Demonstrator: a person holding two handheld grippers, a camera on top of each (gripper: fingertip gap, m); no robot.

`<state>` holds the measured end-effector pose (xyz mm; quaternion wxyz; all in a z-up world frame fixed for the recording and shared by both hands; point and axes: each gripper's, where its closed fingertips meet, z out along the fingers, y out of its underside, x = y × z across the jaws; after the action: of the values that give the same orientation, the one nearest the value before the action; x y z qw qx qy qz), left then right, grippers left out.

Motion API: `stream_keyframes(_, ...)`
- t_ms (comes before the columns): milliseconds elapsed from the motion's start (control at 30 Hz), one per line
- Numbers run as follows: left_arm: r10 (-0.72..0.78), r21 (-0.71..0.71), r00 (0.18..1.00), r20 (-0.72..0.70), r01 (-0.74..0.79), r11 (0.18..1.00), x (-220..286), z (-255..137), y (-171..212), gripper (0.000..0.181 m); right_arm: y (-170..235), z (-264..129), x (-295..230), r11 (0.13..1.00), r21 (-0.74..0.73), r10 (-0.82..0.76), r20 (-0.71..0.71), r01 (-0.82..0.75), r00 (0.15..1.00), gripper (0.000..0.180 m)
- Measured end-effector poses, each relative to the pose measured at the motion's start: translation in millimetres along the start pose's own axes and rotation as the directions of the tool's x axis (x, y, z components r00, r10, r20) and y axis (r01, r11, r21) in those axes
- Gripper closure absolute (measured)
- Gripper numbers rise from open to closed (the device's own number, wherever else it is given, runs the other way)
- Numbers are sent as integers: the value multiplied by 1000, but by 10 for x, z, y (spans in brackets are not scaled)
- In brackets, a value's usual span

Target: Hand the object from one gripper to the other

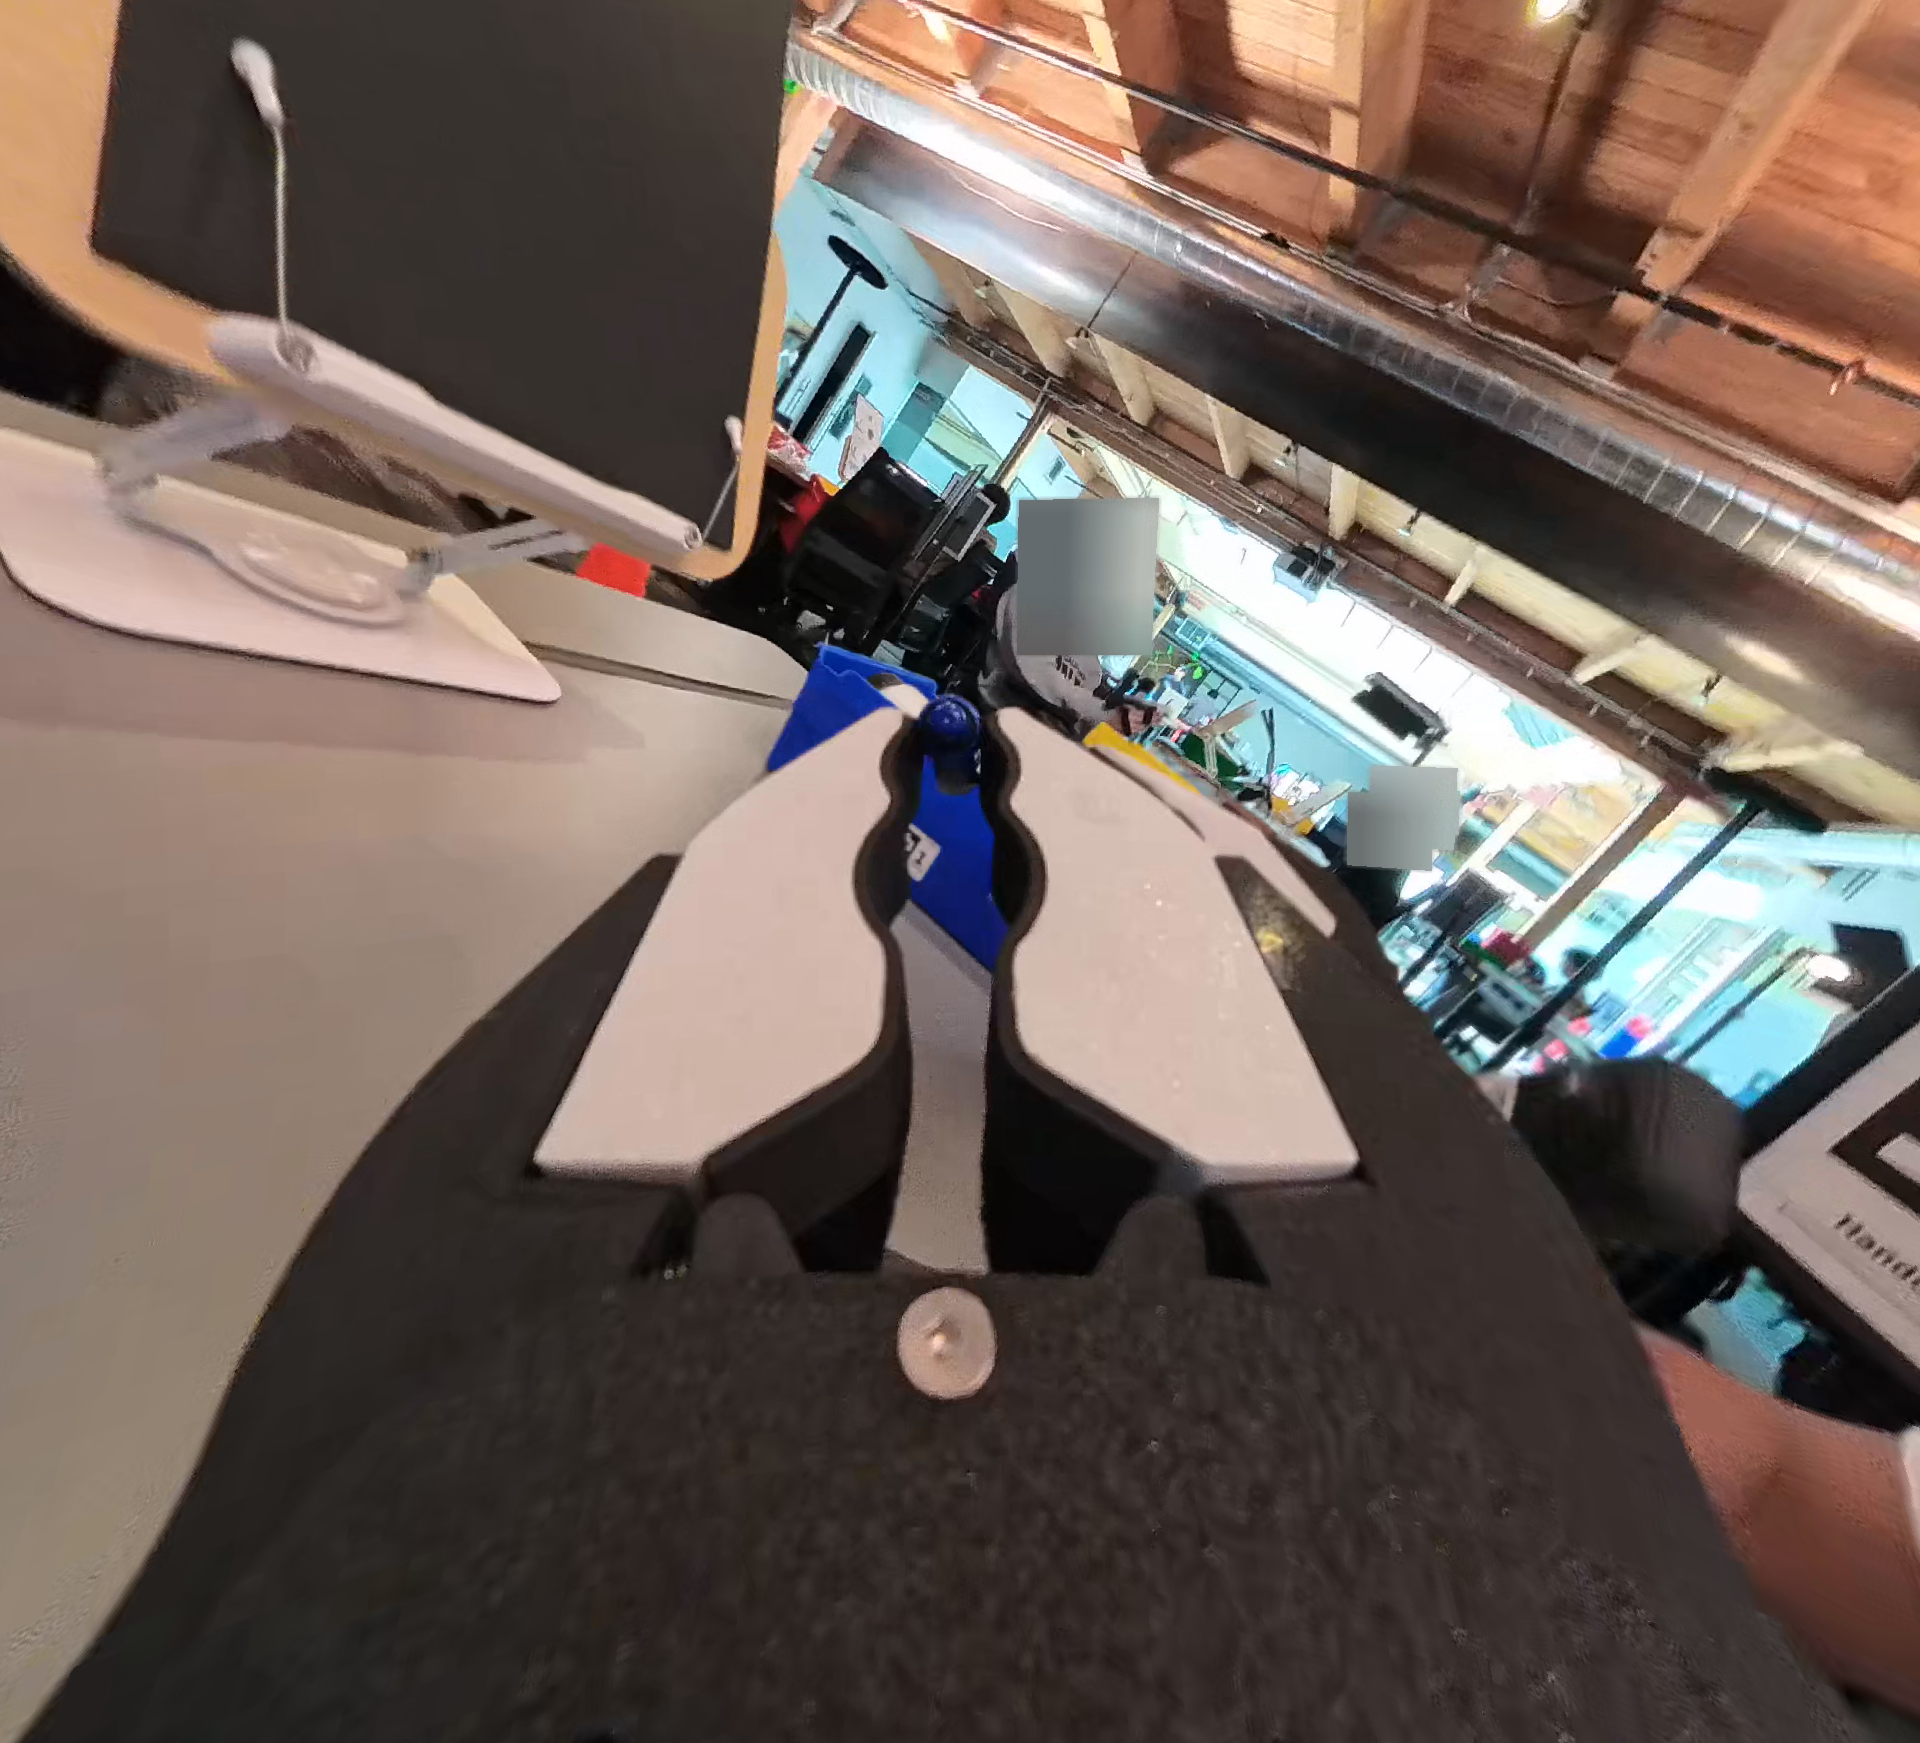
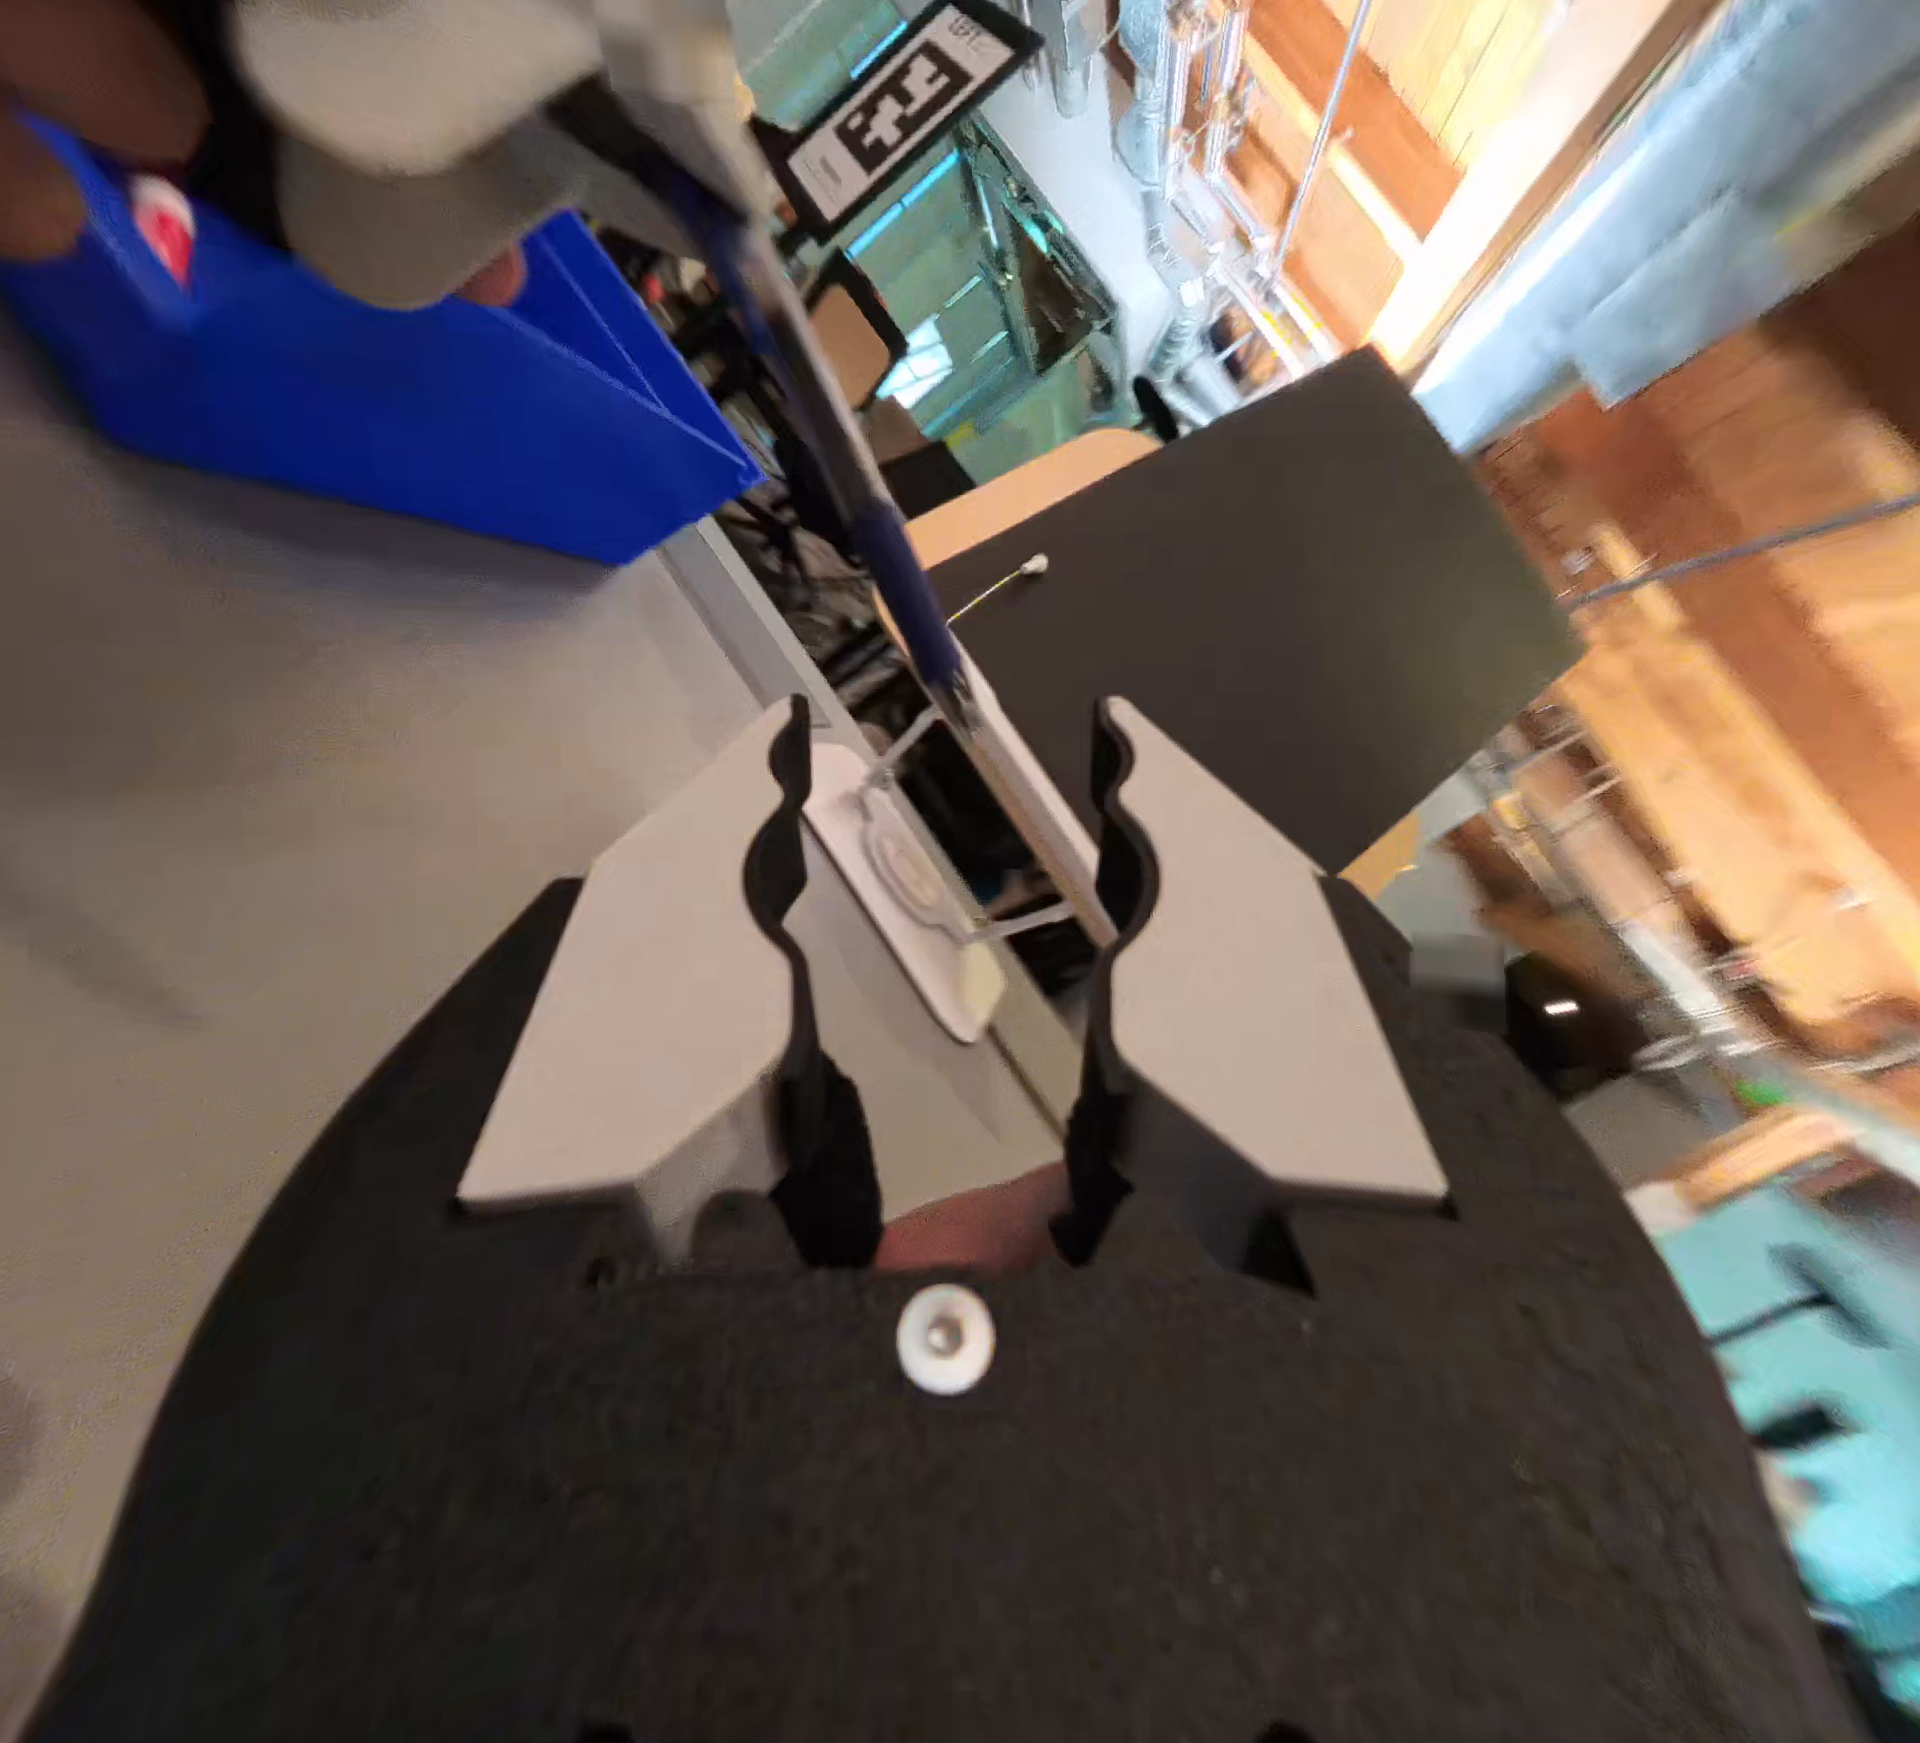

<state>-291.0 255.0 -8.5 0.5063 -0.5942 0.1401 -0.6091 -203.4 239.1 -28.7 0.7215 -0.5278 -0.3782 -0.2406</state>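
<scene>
A dark blue pen [image 1: 950, 725] is pinched between my left gripper's [image 1: 952, 748] grey fingertips, and I see it end-on in the left wrist view. In the right wrist view the pen [image 2: 883, 550] runs as a long shaft from the blurred left gripper [image 2: 416, 52] at the upper left down to my right gripper [image 2: 952, 712]. The right gripper is open and empty. The pen's near end lies just at the gap between its fingertips, apart from both fingers. Both grippers are held above a grey table [image 1: 260, 966].
A blue bin [image 2: 416, 405] stands on the table behind the left gripper and also shows in the left wrist view [image 1: 831, 706]. A white stand [image 1: 260, 592] holds a black panel [image 1: 468, 135] at the table's far side. A person's arm [image 1: 1766, 1506] is at the right.
</scene>
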Motion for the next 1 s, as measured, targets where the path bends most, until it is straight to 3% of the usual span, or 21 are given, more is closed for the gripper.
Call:
stream_keyframes(167,-101,-49,995,-13,100,994,147,80,260,170,23,76,-110,959,-76,-279,-76,273,957,128)
stream_keyframes(233,-105,-56,994,-13,104,993,178,98,302,170,44,58,-42,934,-88,-357,-137,348,924,161)
stream_keyframes(267,-104,-70,994,-14,103,992,183,109,329,170,56,45,-17,919,-90,-394,-153,384,906,168)
stream_keyframes(467,-99,-159,989,-106,81,984,253,148,459,167,168,34,93,902,-121,-429,-157,414,890,169)
stream_keyframes(567,66,-189,994,-89,-82,979,238,113,487,133,300,33,287,907,-154,-417,-176,393,892,168)
stream_keyframes(633,188,-224,976,-111,-209,952,238,70,541,131,430,8,527,927,-176,-362,-204,330,909,169)
stream_keyframes(700,325,-267,943,-70,-332,905,100,44,588,141,549,-57,905,961,-178,-254,-266,211,930,169)
stream_keyframes(800,507,-297,862,-15,-488,821,-126,25,647,151,799,-215,1587,983,-150,52,-335,-108,941,169)
stream_keyframes(933,542,-324,840,-21,-518,792,-176,42,704,152,1435,-486,2469,834,-135,449,-398,-535,800,168)
stream_keyframes(1000,544,-311,839,-18,-522,794,-149,47,694,154,1986,-502,2770,732,-295,483,-411,-614,773,168)
